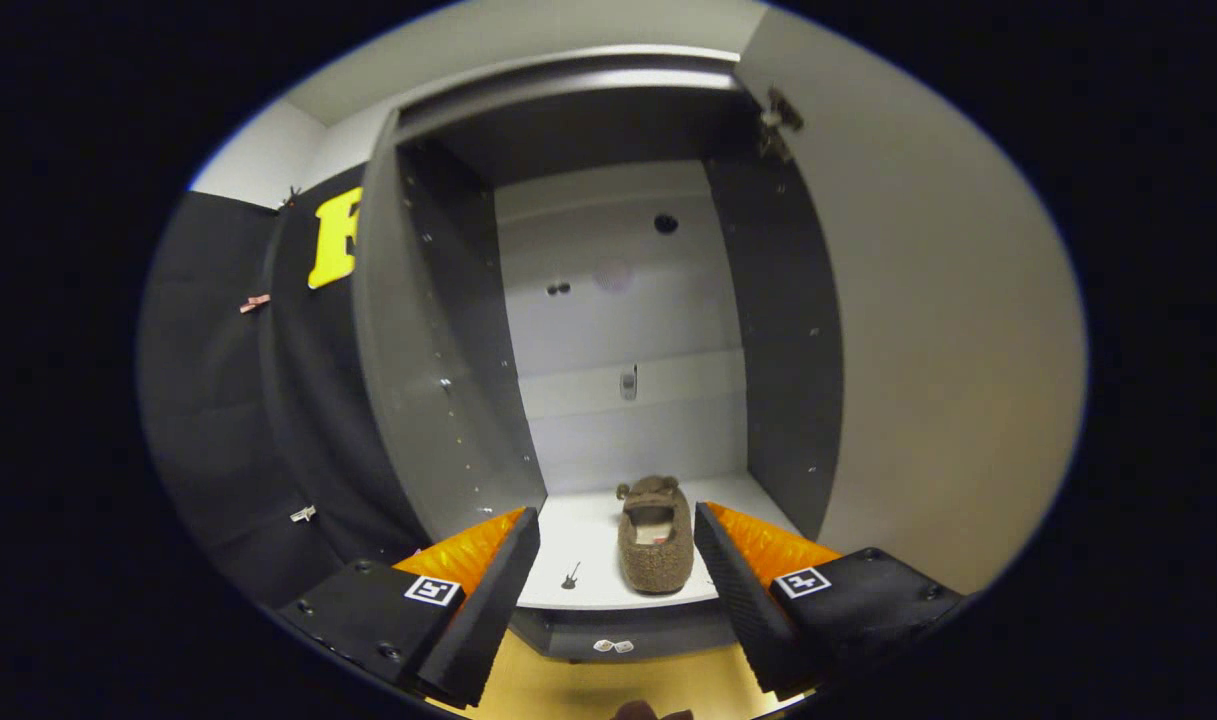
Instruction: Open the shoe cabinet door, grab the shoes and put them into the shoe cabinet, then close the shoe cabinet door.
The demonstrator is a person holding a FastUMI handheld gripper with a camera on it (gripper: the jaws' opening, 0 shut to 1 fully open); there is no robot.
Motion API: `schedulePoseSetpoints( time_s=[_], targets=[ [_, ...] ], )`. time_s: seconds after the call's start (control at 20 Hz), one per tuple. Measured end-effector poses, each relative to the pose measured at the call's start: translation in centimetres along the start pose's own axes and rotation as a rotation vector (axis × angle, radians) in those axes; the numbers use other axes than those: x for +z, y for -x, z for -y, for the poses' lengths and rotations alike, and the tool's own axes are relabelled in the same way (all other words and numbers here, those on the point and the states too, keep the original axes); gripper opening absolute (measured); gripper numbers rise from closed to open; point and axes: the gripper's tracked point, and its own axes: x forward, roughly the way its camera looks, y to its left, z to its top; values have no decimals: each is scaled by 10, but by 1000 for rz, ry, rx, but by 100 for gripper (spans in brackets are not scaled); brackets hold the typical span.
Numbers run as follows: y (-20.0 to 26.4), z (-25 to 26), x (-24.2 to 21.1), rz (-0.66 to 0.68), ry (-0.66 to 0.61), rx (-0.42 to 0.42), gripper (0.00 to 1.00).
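We see shoe cabinet (608, 300) open, door (948, 330) swung wide to right. Brown fuzzy slipper (655, 540) lies on white bottom shelf (588, 560) — toe toward us, heel toward back wall. Our gripper (618, 560) spread wide, holding nothing — slipper just ahead, between finger lines. Yellow floor (568, 685) below cabinet front.
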Motion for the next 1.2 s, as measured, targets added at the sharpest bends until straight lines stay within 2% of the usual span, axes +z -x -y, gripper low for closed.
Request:
schedulePoseSetpoints(
  time_s=[0.35,0.55,0.75,0.95,1.2],
  targets=[
    [118,-7,54,146,11,11,98],
    [177,4,54,153,2,37,97],
    [231,39,51,154,66,3,97],
    [271,92,63,177,115,-77,97],
    [301,160,73,168,44,-140,97]
  ],
)
